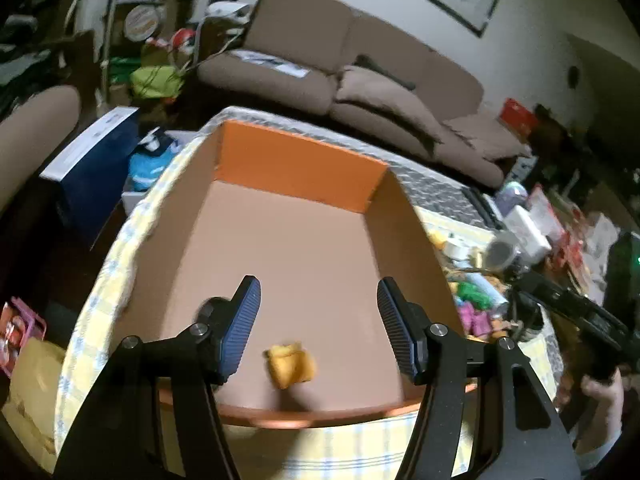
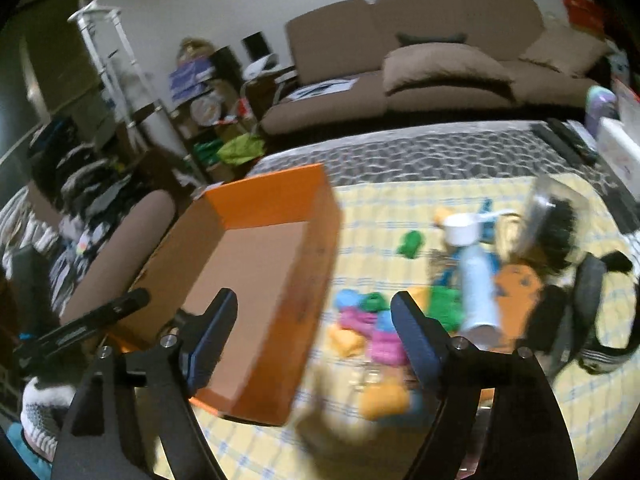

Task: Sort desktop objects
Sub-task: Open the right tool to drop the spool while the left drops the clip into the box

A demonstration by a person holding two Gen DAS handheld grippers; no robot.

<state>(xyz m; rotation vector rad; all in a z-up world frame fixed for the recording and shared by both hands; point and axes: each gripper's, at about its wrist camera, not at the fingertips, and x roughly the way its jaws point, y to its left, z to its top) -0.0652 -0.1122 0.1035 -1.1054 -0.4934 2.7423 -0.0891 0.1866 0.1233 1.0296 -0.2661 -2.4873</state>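
An orange cardboard box (image 1: 300, 168) stands on the yellow checked tablecloth (image 1: 360, 452). My left gripper (image 1: 318, 282) hangs open over the box's inside. Below its fingers, apart from both pads, a small yellow soft toy (image 1: 291, 365) shows blurred near the box's front wall. My right gripper (image 2: 314, 296) is open and holds nothing, above the box's right wall (image 2: 316, 280) and the edge of a toy pile. The pile holds a pink piece (image 2: 384, 346), yellow pieces (image 2: 346, 340), a green piece (image 2: 410, 244) and a light blue tube (image 2: 478, 292).
A white cup (image 2: 462, 228), a black brush (image 2: 560, 232) and a black strap (image 2: 592, 300) lie at the right of the table. A brown sofa (image 2: 440, 80) stands behind it. Boxes and clutter (image 1: 92, 168) crowd the floor to the left. A person's hand (image 1: 604, 396) shows at the right edge.
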